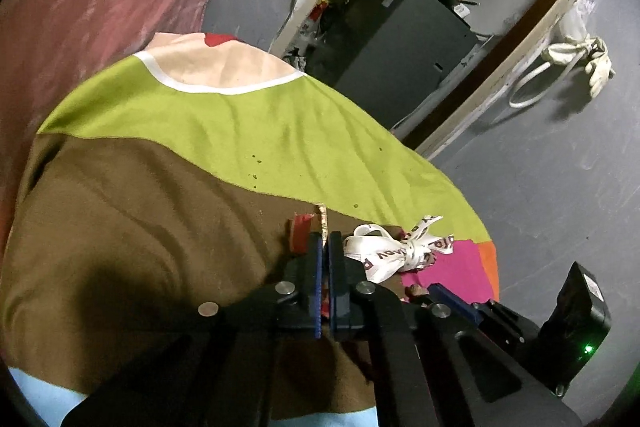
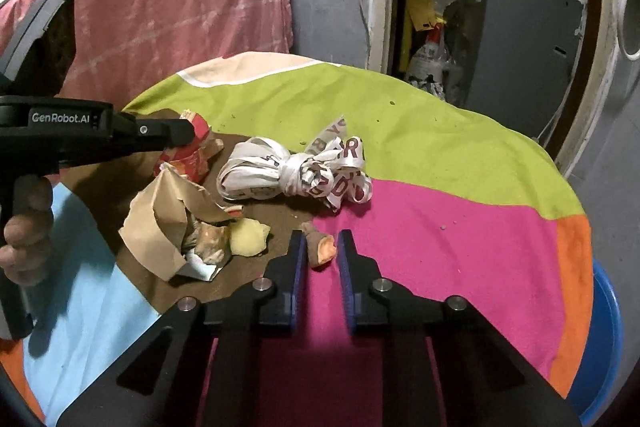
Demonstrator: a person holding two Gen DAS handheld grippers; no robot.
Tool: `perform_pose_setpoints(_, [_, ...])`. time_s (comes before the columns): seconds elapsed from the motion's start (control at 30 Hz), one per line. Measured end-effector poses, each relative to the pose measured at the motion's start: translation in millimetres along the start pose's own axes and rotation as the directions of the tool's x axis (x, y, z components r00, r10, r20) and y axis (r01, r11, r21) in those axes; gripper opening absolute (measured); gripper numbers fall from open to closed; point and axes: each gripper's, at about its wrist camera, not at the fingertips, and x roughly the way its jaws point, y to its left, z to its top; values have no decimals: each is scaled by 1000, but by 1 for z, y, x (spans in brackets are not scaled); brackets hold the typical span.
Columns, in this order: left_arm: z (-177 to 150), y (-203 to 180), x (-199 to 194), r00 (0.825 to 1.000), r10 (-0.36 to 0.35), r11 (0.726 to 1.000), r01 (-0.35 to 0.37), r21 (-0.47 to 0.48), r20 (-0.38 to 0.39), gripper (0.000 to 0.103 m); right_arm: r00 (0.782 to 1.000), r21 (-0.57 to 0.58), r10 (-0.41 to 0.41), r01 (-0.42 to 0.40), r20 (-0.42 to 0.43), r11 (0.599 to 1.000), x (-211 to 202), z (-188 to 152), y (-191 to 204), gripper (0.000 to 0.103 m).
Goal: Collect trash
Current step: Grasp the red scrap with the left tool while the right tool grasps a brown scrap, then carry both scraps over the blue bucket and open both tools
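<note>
A round table under a multicoloured cloth (image 2: 440,147) carries the trash. My left gripper (image 1: 327,243) is shut on a red crumpled carton (image 1: 300,233); the carton also shows in the right wrist view (image 2: 188,155), under the left gripper's fingers (image 2: 176,133). A knotted white printed ribbon (image 2: 296,171) lies mid-table, also seen in the left wrist view (image 1: 392,247). A torn brown paper bag (image 2: 168,223) and a yellowish food scrap (image 2: 248,237) lie beside it. My right gripper (image 2: 322,247) is open around an orange-tipped food scrap (image 2: 320,247).
A pink towel (image 2: 160,19) hangs behind the table. A doorway (image 2: 480,7) at the back right opens on cluttered shelves and a grey cabinet. A blue tub (image 2: 604,339) stands below the table's right edge. A white cloth (image 1: 580,59) hangs on the wall.
</note>
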Motion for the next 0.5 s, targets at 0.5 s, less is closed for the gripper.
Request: perform_pose_setpoints(0.5, [-26,-91,-72,943,-53,976,-21,219,327,0,950,38,-50,41,308,998,-98,-7,-15,11])
